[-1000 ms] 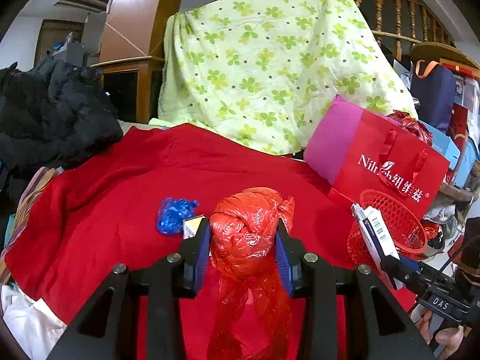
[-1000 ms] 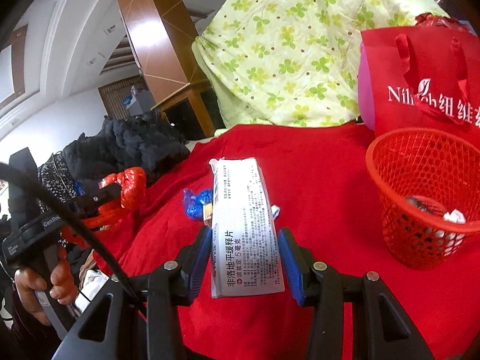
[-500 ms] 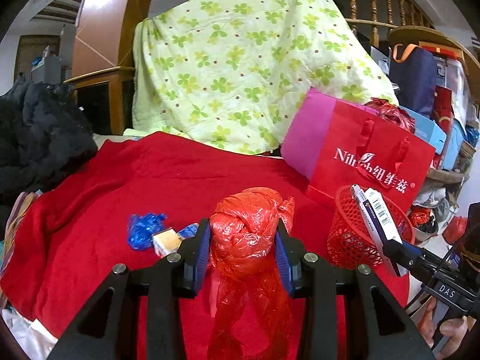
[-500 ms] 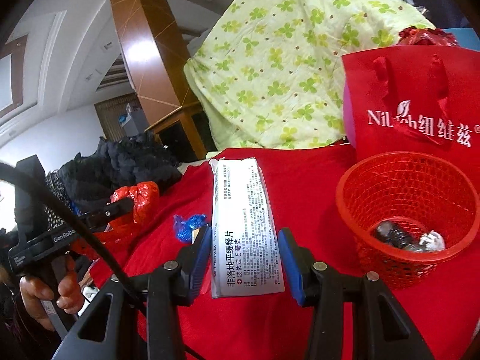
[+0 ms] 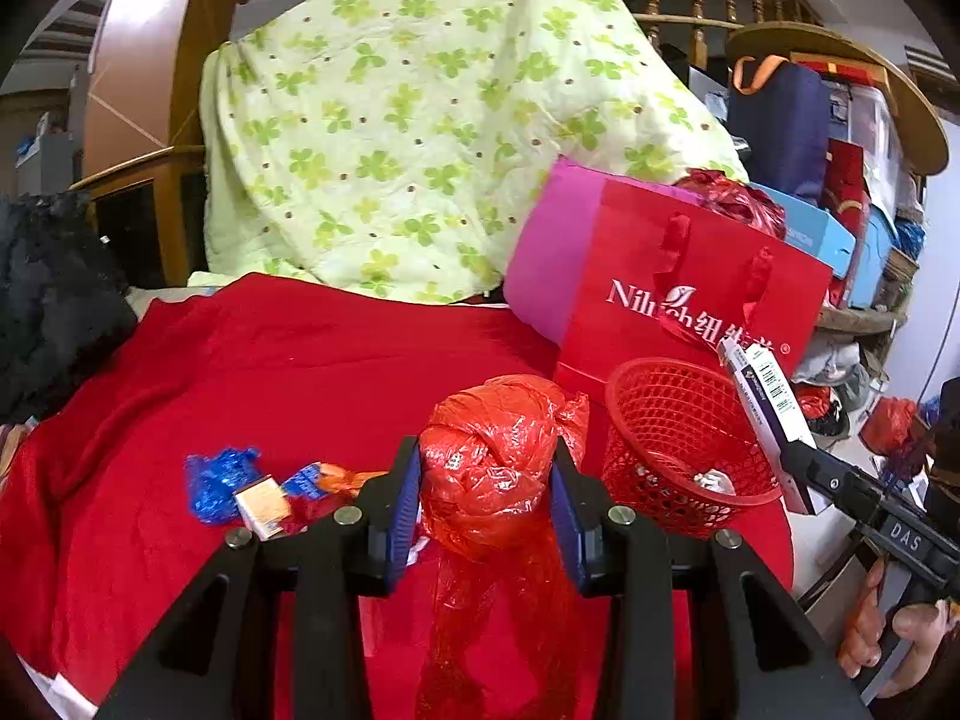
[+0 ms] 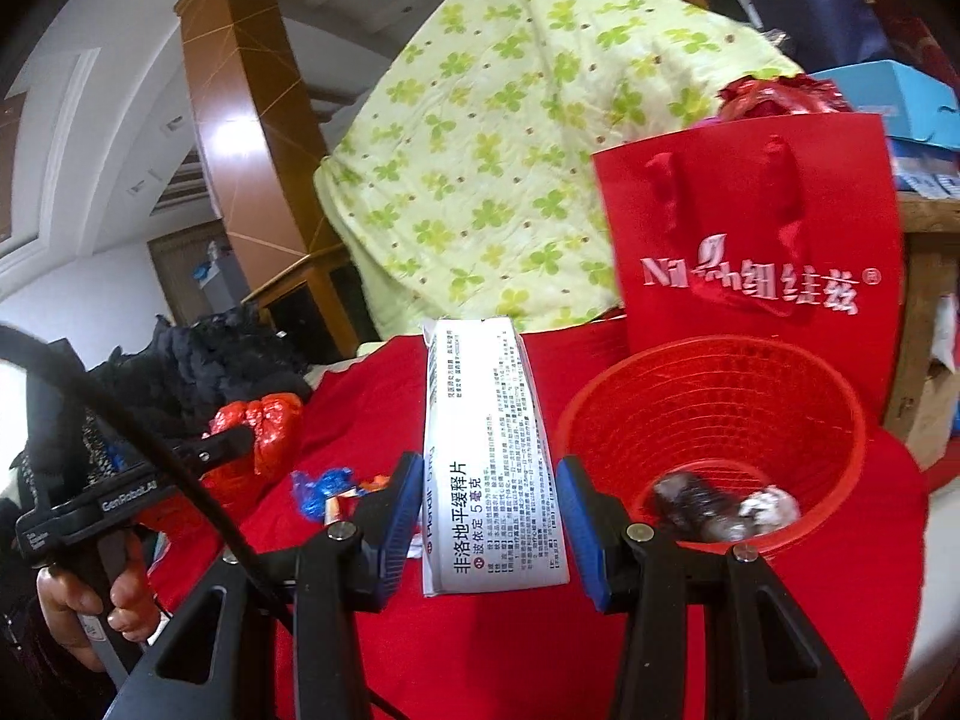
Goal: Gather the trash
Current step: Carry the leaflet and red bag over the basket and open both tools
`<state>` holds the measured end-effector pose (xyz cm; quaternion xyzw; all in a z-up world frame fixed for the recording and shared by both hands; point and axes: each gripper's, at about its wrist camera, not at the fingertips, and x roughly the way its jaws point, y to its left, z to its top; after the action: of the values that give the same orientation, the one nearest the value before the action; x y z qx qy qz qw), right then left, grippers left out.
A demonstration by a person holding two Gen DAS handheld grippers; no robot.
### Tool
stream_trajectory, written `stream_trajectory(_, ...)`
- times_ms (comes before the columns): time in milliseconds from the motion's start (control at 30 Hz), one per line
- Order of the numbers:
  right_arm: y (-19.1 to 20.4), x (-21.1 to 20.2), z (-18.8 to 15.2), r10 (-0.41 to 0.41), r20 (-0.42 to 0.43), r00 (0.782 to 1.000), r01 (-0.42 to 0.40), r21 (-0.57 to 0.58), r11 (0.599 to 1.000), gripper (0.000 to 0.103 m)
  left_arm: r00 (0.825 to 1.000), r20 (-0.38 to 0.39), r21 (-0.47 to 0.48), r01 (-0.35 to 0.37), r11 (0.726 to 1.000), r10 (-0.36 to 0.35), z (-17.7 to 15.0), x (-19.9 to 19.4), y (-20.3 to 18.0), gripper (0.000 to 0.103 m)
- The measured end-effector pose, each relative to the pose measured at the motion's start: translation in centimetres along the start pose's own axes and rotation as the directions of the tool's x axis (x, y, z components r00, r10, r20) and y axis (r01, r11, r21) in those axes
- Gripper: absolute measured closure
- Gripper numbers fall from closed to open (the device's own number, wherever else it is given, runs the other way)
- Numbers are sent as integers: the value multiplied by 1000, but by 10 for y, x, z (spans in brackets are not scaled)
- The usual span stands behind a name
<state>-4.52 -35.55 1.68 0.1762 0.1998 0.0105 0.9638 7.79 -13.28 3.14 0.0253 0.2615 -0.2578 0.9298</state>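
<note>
Surface: red cloth over a table.
- Left: blue wrapper, small box and orange-blue wrapper lie loose, uncollected.
- Centre: left gripper clamped on a knotted red plastic bag, held just left of the basket.
- Right: red mesh basket, two scraps already inside.
- Right gripper clamped on a white medicine box, near the rim.

Judged partway: two pieces in hand, three left.
</note>
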Motion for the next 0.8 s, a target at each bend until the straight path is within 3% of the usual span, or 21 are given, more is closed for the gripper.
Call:
stream_trajectory(167, -25, -1, 3, -39, 5, 999, 38, 44, 998, 55, 1000, -6, 23, 20, 1000, -20, 6, 8, -11, 61)
stream_trajectory(367, -49, -1, 13, -86, 14, 996, 85, 66, 994, 55, 995, -32, 49, 93, 994, -92, 19, 26, -35, 61)
stream_trajectory(633, -92, -11, 29, -152, 49, 987, 145, 116, 983, 55, 980, -28, 128, 200, 971, -198, 44, 60, -95, 61)
stream_trajectory(800, -119, -9, 34, -162, 29, 986, 155, 167, 974, 55, 977, -30, 181, 211, 961, -209, 48, 85, -133, 61)
